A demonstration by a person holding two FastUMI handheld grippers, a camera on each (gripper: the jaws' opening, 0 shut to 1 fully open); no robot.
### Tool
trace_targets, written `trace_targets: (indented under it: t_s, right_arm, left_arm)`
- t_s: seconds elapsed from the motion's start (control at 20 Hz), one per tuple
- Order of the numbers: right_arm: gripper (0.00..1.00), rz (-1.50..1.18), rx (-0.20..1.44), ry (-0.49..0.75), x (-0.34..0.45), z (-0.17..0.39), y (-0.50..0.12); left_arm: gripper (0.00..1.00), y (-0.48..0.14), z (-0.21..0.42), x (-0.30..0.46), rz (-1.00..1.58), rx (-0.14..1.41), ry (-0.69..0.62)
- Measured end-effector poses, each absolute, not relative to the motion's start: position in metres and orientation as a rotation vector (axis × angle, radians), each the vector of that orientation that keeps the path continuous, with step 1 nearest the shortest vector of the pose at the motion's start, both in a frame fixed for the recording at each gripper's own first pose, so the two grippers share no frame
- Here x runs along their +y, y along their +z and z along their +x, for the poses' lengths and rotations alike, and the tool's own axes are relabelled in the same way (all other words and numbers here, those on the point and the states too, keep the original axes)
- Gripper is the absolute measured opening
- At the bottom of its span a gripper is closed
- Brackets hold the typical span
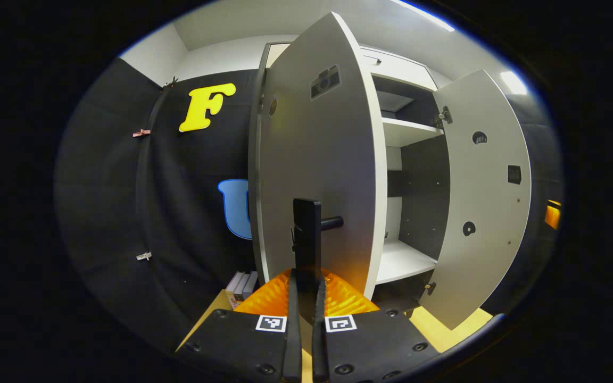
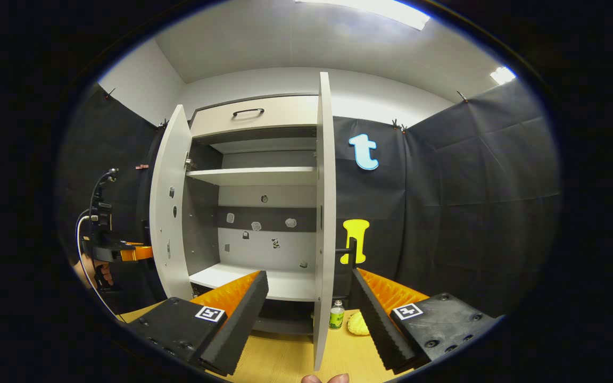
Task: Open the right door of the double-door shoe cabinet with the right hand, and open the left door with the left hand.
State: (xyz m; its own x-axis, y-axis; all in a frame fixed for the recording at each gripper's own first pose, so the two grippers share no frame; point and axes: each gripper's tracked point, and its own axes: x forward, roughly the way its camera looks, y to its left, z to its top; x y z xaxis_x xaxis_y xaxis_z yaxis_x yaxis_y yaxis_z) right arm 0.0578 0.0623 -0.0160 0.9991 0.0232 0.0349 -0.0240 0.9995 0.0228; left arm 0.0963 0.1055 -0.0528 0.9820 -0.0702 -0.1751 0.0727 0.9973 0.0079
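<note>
White doors [image 2: 171, 213] open (left handle [image 1: 307, 234] tool-hidden)

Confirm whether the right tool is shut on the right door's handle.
No: the right tool is open, its fingers either side of the right door edge, the handle beyond them.
</note>
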Motion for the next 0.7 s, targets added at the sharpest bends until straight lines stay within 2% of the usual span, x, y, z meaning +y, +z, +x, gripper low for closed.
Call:
trace_targets:
  t_s: [0.25,0.65,0.7]
  right_arm:
    - [0.99,0.016,-0.021,0.056,0.082,0.060,-0.018]
    - [0.99,0.026,0.005,0.101,0.105,0.064,-0.025]
    - [0.99,0.027,0.010,0.110,0.109,0.064,-0.027]
  left_arm:
    - [0.12,-0.051,0.092,0.119,0.013,0.175,-0.055]
    - [0.09,-0.045,0.078,0.195,0.069,0.147,0.119]
    - [0.12,-0.048,0.078,0.203,0.032,0.153,0.102]
